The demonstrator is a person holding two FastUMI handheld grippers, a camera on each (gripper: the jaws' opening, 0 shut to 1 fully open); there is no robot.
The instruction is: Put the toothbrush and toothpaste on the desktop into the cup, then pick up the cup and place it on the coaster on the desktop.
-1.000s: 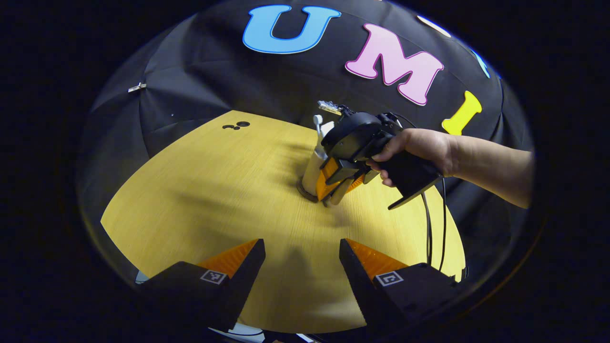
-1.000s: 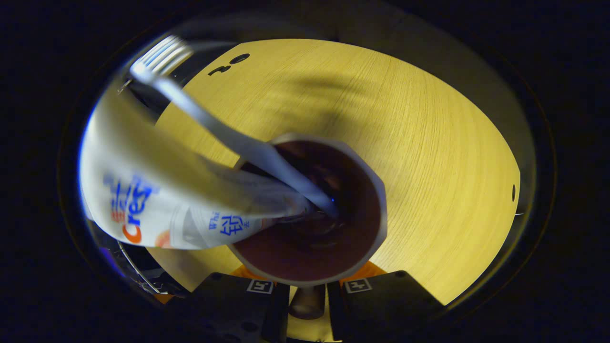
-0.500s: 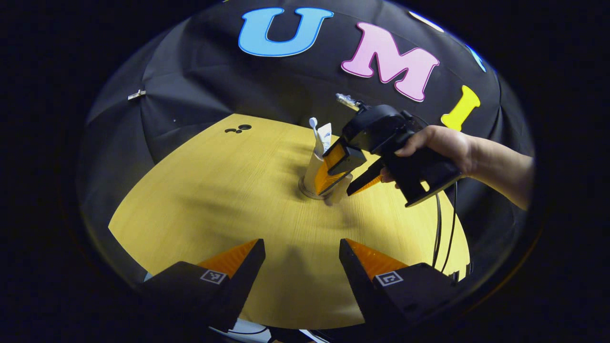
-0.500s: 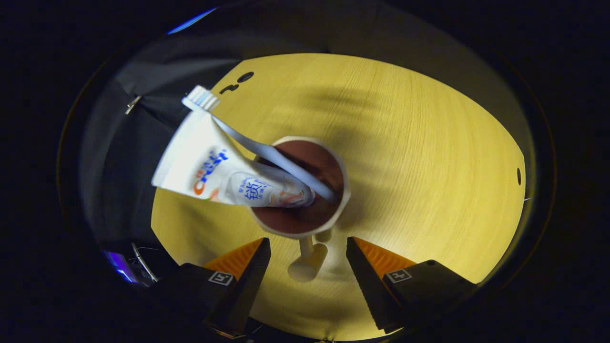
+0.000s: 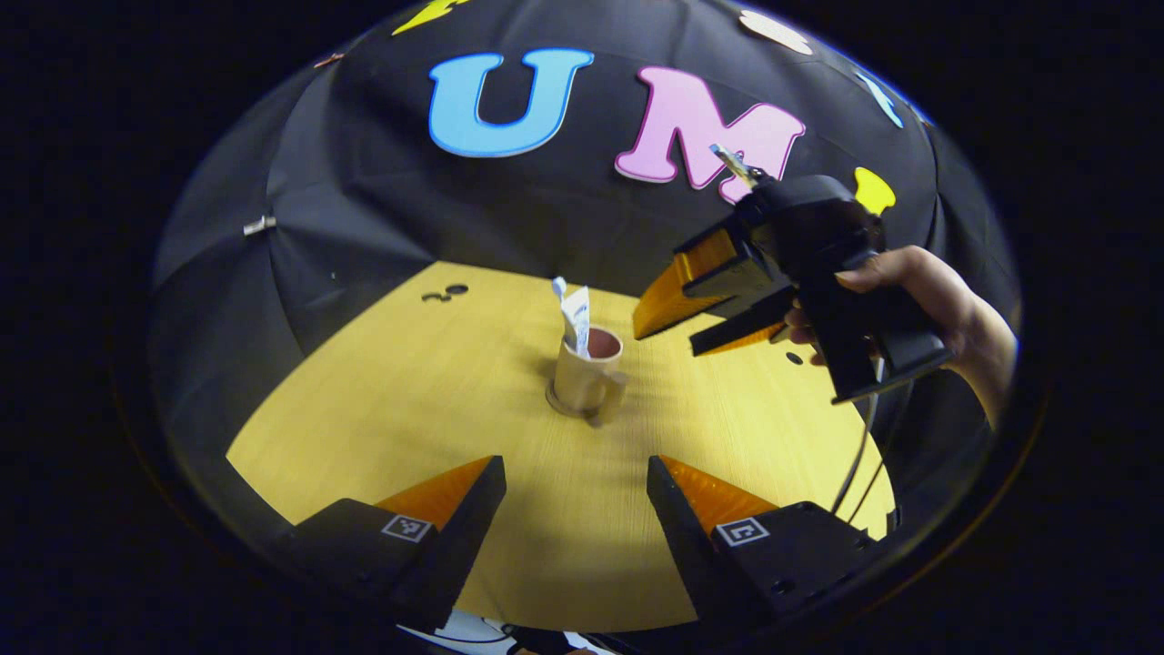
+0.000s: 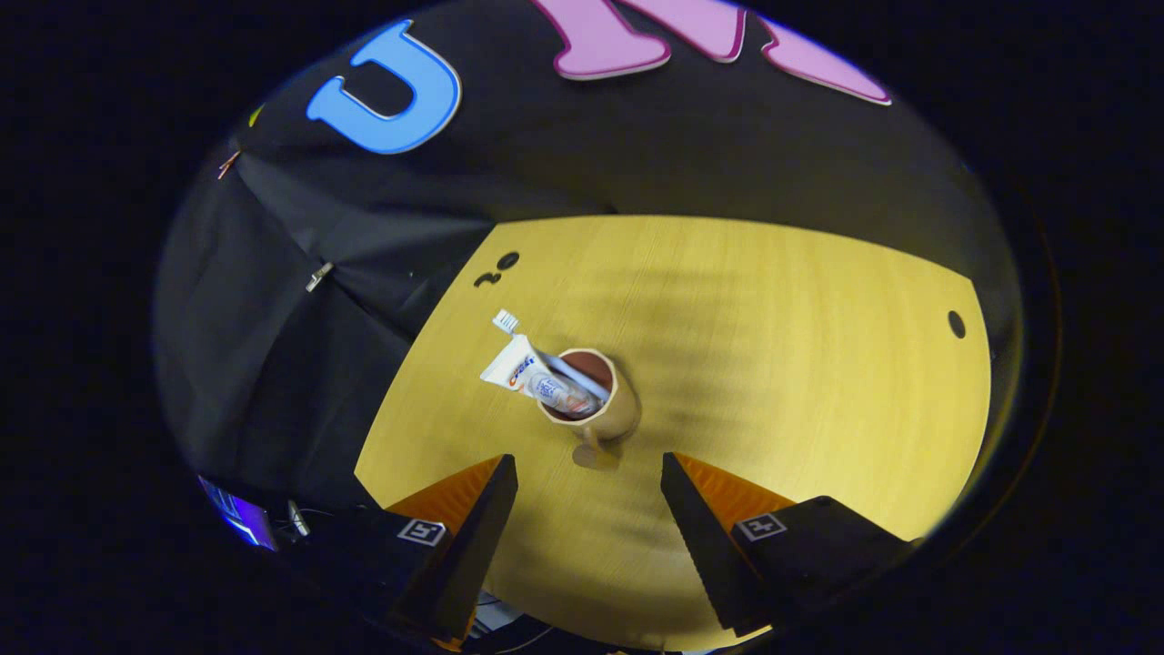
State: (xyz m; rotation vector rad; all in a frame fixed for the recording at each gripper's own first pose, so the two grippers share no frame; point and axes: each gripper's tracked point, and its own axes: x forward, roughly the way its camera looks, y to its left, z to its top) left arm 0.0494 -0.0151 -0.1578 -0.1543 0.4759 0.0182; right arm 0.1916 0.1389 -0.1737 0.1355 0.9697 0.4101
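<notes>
Cup (image 5: 587,376) now standing free on the coaster (image 5: 566,408) mid-table, toothbrush (image 6: 506,321) and toothpaste (image 6: 536,380) leaning out of it. Right gripper (image 5: 682,329) released, lifted up and away to the right since a second ago. Left gripper (image 5: 575,502) spread apart, empty, near edge. Placement apparently done; only retreat left.

On the desk (image 5: 409,400) a cup (image 5: 587,373) is seen standing on a round coaster (image 5: 556,404), with the toothbrush (image 5: 560,291) and toothpaste (image 5: 576,314) placed upright inside. The right tool (image 5: 677,332) is held above by a hand (image 5: 918,291), its fingers parted and apart from the cup. The left tool (image 5: 575,482) is shown opened near the bottom.
</notes>
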